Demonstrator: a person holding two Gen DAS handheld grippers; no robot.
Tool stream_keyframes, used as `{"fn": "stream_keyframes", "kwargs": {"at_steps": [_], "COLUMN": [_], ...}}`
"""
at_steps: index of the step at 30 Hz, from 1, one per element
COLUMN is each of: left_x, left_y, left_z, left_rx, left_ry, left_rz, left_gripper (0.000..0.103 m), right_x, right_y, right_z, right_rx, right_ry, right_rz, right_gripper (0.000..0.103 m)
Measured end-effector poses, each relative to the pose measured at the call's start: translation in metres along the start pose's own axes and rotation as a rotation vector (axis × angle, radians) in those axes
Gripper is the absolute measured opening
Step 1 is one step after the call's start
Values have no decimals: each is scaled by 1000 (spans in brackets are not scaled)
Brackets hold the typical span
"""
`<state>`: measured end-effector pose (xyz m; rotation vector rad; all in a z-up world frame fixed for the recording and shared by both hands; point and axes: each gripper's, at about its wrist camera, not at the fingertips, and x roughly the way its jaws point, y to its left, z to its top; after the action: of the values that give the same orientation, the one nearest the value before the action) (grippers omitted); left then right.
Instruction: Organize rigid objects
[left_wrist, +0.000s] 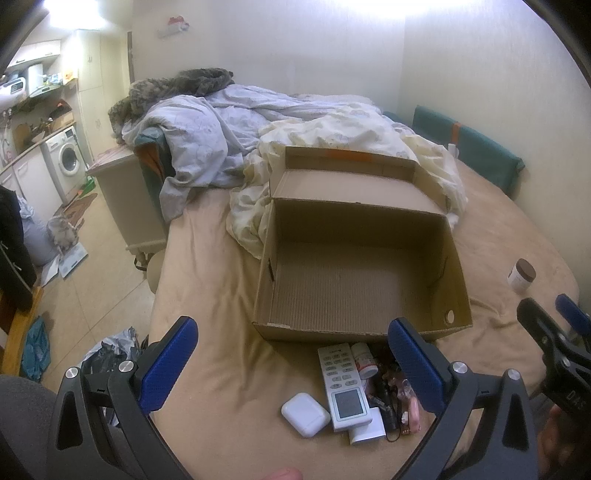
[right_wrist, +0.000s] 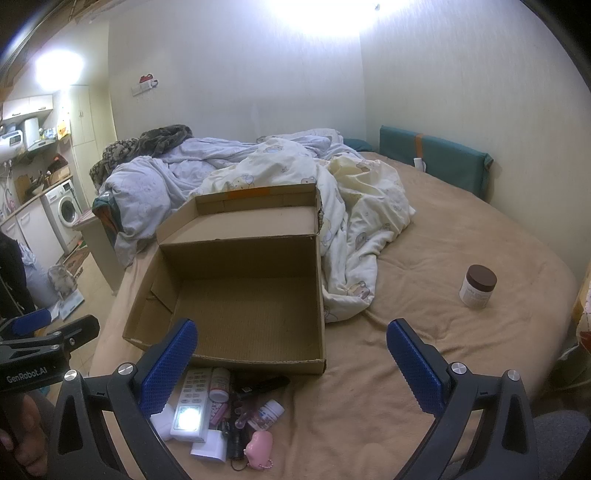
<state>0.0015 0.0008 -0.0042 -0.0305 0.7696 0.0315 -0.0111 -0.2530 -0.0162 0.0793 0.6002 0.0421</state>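
An empty open cardboard box sits on the tan bed. In front of it lies a pile of small items: a white remote, a white earbud case, a small pill bottle, a second pill bottle, a black flashlight, a pink keychain. My left gripper is open, hovering above the pile. My right gripper is open and empty, right of the pile. A brown-lidded jar stands apart to the right.
Crumpled duvets lie behind and right of the box. A teal cushion leans on the far wall. The bed edge drops to the floor at left, with bags and a washing machine beyond.
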Motion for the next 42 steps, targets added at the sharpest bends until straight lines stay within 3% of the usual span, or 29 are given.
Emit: {"fn": "stream_keyframes", "kwargs": {"at_steps": [38, 42], "left_x": [5, 4], "left_y": [0, 4], "left_z": [-9, -3], "left_rx": [-10, -3], "left_ry": [18, 9], "left_rz": [-23, -1], "left_gripper": [103, 103], "right_x": [1, 5], "right_y": [2, 0], "right_z": [1, 4], "right_rx": [-4, 18], "right_ry": [7, 45], "right_rz": [0, 50], "right_gripper": [103, 103]}}
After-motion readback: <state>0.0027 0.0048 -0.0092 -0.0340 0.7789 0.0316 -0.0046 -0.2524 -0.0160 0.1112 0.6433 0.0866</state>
